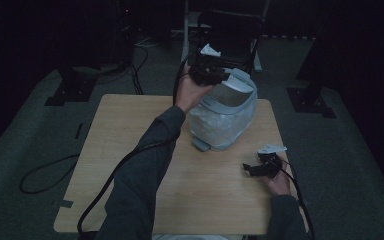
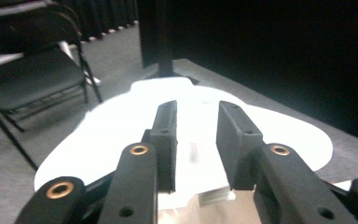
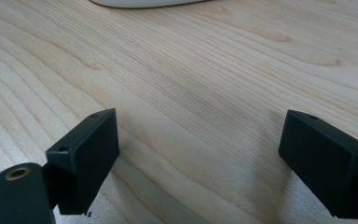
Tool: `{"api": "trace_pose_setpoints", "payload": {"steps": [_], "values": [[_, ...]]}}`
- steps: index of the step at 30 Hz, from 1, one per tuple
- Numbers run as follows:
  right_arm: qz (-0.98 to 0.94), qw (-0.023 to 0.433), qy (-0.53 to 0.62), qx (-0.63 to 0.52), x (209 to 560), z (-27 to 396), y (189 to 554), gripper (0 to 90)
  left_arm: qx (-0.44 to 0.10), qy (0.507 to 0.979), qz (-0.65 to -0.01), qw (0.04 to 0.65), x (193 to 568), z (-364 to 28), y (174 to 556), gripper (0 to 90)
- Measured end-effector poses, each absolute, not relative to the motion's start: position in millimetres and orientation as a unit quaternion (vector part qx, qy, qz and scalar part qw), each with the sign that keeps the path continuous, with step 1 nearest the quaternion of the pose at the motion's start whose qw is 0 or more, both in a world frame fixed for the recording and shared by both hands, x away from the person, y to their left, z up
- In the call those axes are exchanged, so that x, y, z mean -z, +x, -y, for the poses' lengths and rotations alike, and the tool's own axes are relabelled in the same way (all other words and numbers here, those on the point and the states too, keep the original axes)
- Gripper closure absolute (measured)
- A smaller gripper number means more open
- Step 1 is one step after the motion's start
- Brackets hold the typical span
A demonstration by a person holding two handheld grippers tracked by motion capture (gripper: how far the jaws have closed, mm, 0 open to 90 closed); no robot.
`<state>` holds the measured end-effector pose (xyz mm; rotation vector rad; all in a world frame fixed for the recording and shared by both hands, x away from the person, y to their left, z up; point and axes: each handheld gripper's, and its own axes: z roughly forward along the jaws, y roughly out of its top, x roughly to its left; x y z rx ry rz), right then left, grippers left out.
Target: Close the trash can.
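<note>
My left hand-held gripper [image 1: 207, 70] hovers half-parted, ungrasping, over the pale plastic-wrapped rice cooker [image 1: 223, 116]; right hand-held gripper [image 1: 260, 167] released; slick wrap risks slipping.

High view running dim, underexposed; floor [image 1: 40, 130] and far background sinking into near black, table [image 1: 130, 130] showing muted. Left gripper view blowing out: white appliance lid [image 2: 279, 135] glaring, detail lost; near jaws going soft. Right gripper view reading bright, evenly lit; wood grain sharp mid-frame, jaws blurring near, soft shadows falling beneath them.
</note>
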<state>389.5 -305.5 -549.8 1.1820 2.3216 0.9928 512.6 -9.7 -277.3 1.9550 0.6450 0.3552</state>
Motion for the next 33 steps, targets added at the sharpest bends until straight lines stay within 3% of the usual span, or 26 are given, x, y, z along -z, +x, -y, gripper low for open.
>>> {"api": "trace_pose_setpoints", "payload": {"steps": [12,17,23,28,33], "values": [[-0.819,0.176,0.418,-0.351,550,305,389,11.3,-0.133,0.811,-0.258,0.507,317,-5,496,81.0],[-0.819,0.176,0.418,-0.351,550,305,389,11.3,-0.129,0.809,-0.251,0.516,321,-13,490,90.0],[-0.819,0.176,0.418,-0.351,550,305,389,11.3,-0.134,0.817,-0.239,0.507,323,-17,483,90.0],[-0.819,0.176,0.418,-0.351,550,305,389,11.3,-0.139,0.811,-0.223,0.522,322,-32,469,71.3],[-0.819,0.176,0.417,-0.351,550,305,389,11.3,-0.146,0.782,-0.248,0.553,322,-73,457,66.4]]}}
